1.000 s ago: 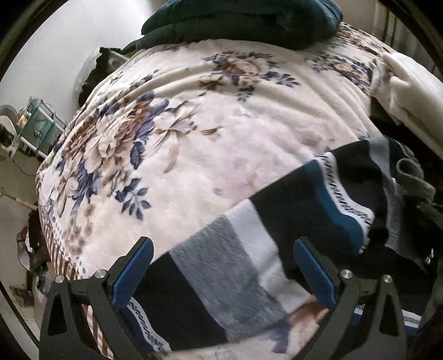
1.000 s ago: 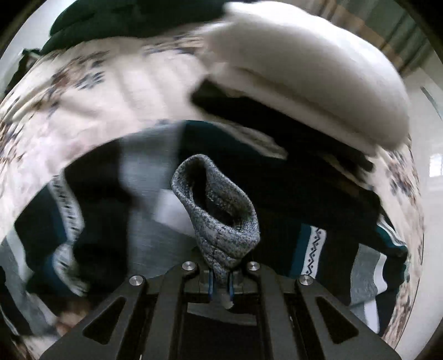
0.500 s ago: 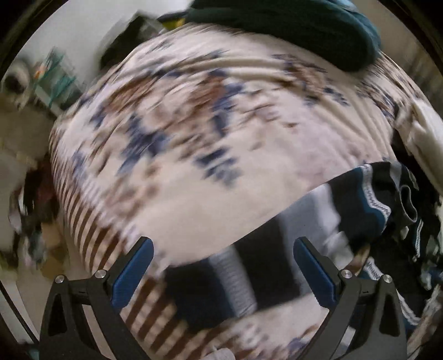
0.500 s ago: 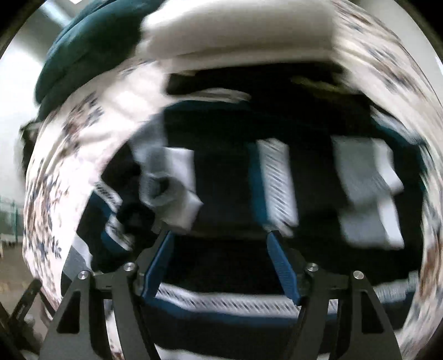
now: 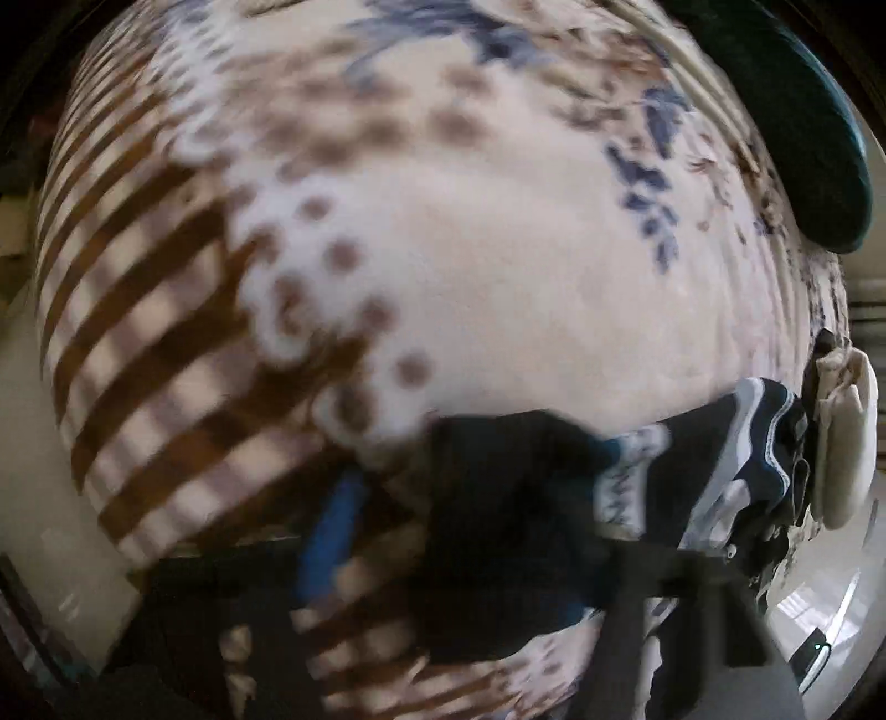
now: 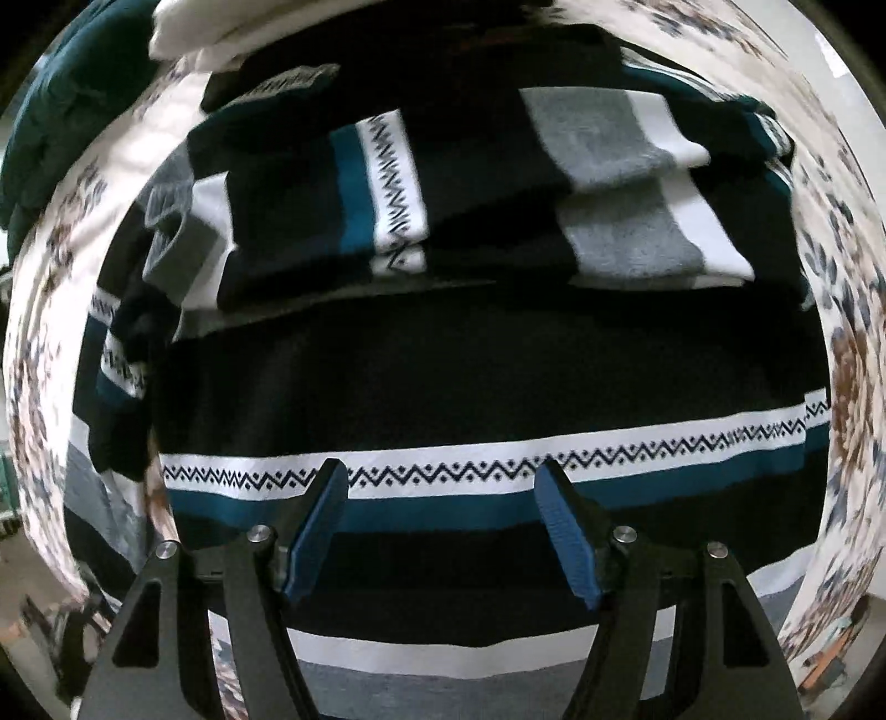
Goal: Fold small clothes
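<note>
- The striped sweater (image 6: 487,354) lies spread on the floral blanket (image 6: 847,354), directly beneath the right claw (image 6: 443,515); its zigzag-trimmed band runs straight across just ahead of the fingertips.
- Both sleeves (image 6: 620,183) are laid across the upper body of the garment, beyond the claw, one stacked over the other; that placement probably narrows the sweater so the body can then be doubled over.
- The right claw's jaws stand apart with nothing between the blue pads (image 6: 315,526); it points down over the lower part of the sweater, likely lining up for a hold near the hem.
- In the left wrist view the picture is badly smeared. A dark edge of the sweater (image 5: 498,498) sits right at the left claw (image 5: 443,531), and one blue finger (image 5: 332,526) shows just to the side of it.
- The left claw's jaws have just been closing, with dark knit in their gap, but the blur hides whether the pads truly press on it, so I cannot tell if it has a grip.
- Pinching that edge would make sense: one side held while the other claw takes its own side, so the fabric lifts evenly.
- A cream folded bundle (image 6: 221,27) and a dark green quilt (image 6: 61,99) sit far beyond the right claw, clear of the work.
</note>
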{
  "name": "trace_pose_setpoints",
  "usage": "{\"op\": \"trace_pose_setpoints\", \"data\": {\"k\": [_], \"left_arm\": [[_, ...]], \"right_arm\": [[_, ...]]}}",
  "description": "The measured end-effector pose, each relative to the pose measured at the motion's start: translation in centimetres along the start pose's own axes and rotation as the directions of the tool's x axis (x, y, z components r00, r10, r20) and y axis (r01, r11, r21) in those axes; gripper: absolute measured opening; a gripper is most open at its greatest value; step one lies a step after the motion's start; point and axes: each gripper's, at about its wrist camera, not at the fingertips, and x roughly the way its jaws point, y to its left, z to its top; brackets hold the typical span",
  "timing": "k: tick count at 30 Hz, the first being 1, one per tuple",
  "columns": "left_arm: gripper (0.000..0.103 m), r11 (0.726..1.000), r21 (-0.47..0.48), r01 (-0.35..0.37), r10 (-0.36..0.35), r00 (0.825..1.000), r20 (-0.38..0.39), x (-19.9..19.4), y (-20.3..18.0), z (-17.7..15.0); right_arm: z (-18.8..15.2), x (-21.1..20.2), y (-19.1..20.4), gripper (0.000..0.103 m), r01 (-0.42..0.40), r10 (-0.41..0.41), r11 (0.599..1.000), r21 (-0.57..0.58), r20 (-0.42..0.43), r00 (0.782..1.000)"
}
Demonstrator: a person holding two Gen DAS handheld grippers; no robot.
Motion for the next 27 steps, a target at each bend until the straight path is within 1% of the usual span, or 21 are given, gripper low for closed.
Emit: {"op": "trace_pose_setpoints", "data": {"k": [1,2,3,5,7,10,11,13,14,15,16,17,18,20,21,24,25,26,27], "left_arm": [[0.006,1.000,0.008,0.024,-0.024,1.000,0.011,-0.5,-0.4,0.3],[0.006,0.998,0.000,0.066,-0.066,0.997,0.025,-1.3,-0.5,0.7],[0.006,0.995,-0.016,0.098,-0.097,0.993,0.069,-2.9,-0.5,1.3],[0.006,0.991,-0.024,0.128,-0.124,0.984,0.124,-4.9,-0.3,2.5],[0.006,0.990,-0.015,0.142,-0.137,0.974,0.183,-6.9,-0.4,4.6],[0.007,0.987,-0.006,0.159,-0.153,0.962,0.227,-7.8,-0.2,7.7],[0.011,0.985,-0.007,0.171,-0.165,0.959,0.229,-7.6,-0.1,8.7],[0.012,0.986,-0.019,0.166,-0.158,0.962,0.222,-7.1,0.4,9.8],[0.015,0.985,-0.039,0.168,-0.155,0.962,0.226,-7.1,1.1,10.0],[0.024,0.982,-0.057,0.179,-0.162,0.960,0.227,-7.1,1.6,9.9],[0.038,0.972,-0.094,0.216,-0.190,0.956,0.224,-7.1,2.6,9.4],[0.048,0.960,-0.122,0.252,-0.221,0.949,0.224,-7.4,3.7,8.7],[0.065,0.939,-0.176,0.294,-0.253,0.941,0.224,-7.3,4.8,7.6],[0.066,0.900,-0.251,0.356,-0.307,0.927,0.214,-6.7,5.5,5.6],[0.066,0.873,-0.299,0.384,-0.341,0.921,0.188,-5.8,5.7,4.3],[0.066,0.834,-0.365,0.413,-0.386,0.911,0.146,-2.9,5.0,2.4],[0.066,0.833,-0.372,0.410,-0.388,0.911,0.137,-2.0,4.5,2.4],[0.066,0.838,-0.370,0.400,-0.380,0.916,0.130,-0.9,3.8,2.8],[0.066,0.848,-0.366,0.384,-0.364,0.923,0.125,-0.2,3.1,3.3]], "right_arm": [[-0.2,0.1,0.1,0.072,0.002,-0.002,1.000,-0.005,-0.002,1.000],[-0.2,0.0,0.3,0.072,0.003,-0.003,1.000,-0.008,-0.003,1.000],[-0.4,0.0,0.3,0.072,0.005,-0.005,1.000,-0.010,-0.003,1.000],[-0.8,0.0,0.3,0.072,0.009,-0.009,1.000,-0.017,-0.002,1.000],[-0.8,-0.2,0.6,0.072,0.011,-0.011,1.000,-0.023,0.000,1.000],[-1.0,-0.1,0.9,0.072,0.009,-0.009,1.000,-0.022,0.000,1.000],[-0.9,0.1,1.2,0.072,0.009,-0.009,1.000,-0.019,-0.001,1.000],[-1.1,0.1,1.5,0.072,0.001,-0.001,1.000,-0.011,0.001,1.000],[-1.2,0.1,1.5,0.072,0.001,-0.001,1.000,-0.011,0.002,1.000],[-1.3,0.1,1.4,0.072,-0.001,0.001,1.000,-0.011,0.003,1.000],[-1.4,0.2,1.5,0.072,-0.005,0.005,1.000,-0.011,0.001,1.000],[-1.6,0.1,1.5,0.072,-0.011,0.011,1.000,-0.011,-0.002,1.000],[-1.7,0.1,1.6,0.072,-0.014,0.014,1.000,-0.011,-0.003,1.000],[-1.5,0.3,1.9,0.072,-0.019,0.019,1.000,-0.010,-0.003,1.000],[-1.5,0.1,2.0,0.072,-0.023,0.023,1.000,-0.006,-0.004,1.000],[-1.7,-0.3,1.5,0.072,-0.025,0.025,1.000,0.006,-0.002,1.000],[-1.4,0.0,1.9,0.072,-0.020,0.019,1.000,0.011,0.001,1.000],[-1.4,0.1,1.8,0.072,-0.013,0.013,1.000,0.018,0.006,1.000],[-0.6,0.3,2.3,0.072,0.005,-0.005,1.000,0.025,0.013,1.000]]}}
